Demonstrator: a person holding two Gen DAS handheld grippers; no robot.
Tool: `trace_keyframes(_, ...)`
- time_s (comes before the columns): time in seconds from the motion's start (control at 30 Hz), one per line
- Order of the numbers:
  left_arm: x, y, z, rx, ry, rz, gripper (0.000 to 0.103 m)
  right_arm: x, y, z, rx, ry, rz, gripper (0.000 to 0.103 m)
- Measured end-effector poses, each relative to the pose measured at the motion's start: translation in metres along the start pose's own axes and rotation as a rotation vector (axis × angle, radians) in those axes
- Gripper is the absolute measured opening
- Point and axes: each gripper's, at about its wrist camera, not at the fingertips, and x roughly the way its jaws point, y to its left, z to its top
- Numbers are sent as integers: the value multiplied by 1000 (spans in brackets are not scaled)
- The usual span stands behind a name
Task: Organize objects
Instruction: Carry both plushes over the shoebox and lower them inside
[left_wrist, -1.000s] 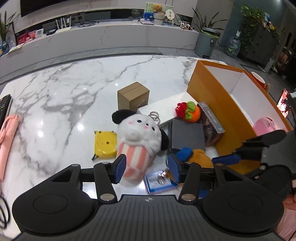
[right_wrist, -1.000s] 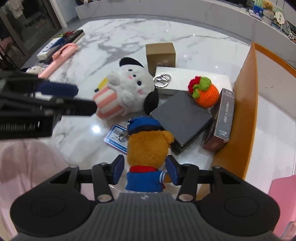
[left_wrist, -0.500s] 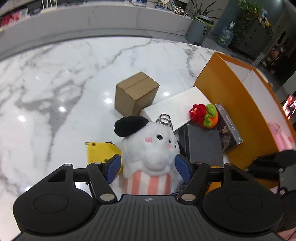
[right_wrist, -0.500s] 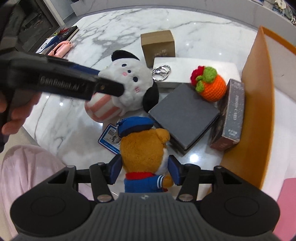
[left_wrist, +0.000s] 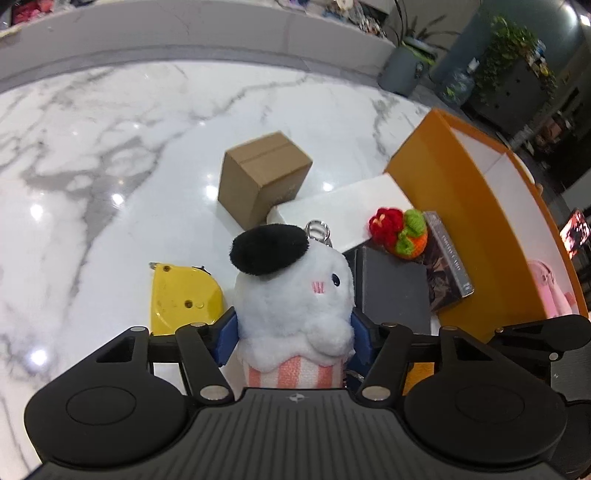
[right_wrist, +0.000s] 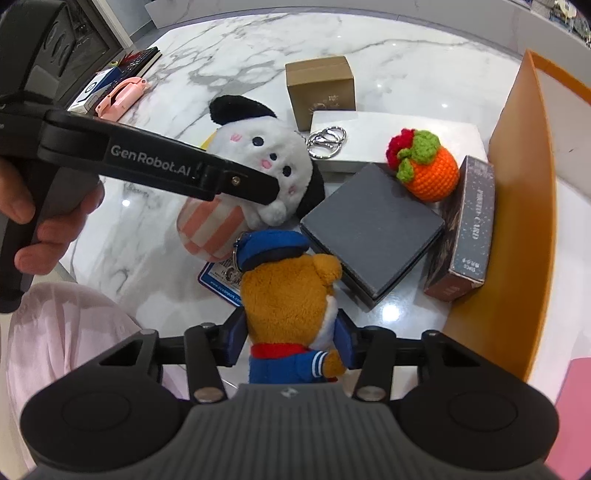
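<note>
My left gripper is closing on the white plush, pads at its soft midriff; my right gripper closes likewise on the brown bear. Both lie beside the orange box; light, squashy, best gripped mid-body

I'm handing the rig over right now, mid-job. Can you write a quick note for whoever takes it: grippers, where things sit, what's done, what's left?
Left gripper: jaws closing, white plush between the pads.
Right gripper: jaws closing around the bear plush, which stands on the marble table.
Still on the table: cardboard box, white flat box, grey box, crochet orange, card box, yellow tape measure.
Done: nothing clearly sorted; a pink item already lies in the orange bin.
Left: secure both plushes, then sort the rest.
</note>
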Motion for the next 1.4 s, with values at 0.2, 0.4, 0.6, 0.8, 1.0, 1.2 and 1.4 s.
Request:
trace_keyframes(0.2, -57, -24, -12, -12, -116, 48, 70, -28, 3, -7, 10, -85, 15, 50)
trace_keyframes(0.4, -113, -69, -21, 28, -246, 85, 70, -80, -7, -18, 77, -231, 90, 50)
trace_keyframes(0.6, -140, -127, -19, 68, -327, 35, 70, -155, -40, -37, 170, -426, 104, 50)
trace_keyframes(0.8, -116, -188, -9, 107, -305, -39, 70, -202, -90, -62, 314, -534, 40, 50)
trace_keyframes(1.0, -54, -235, 0, 176, -221, 11, 70, -178, -147, -76, 462, -444, 54, 50)
trace_keyframes(1.2, -23, -255, -5, 262, -149, 103, 70, -147, -185, -77, 525, -339, 109, 50)
trace_keyframes(1.4, -13, -269, -11, 341, -100, 162, 70, -130, -195, -79, 491, -254, 122, 50)
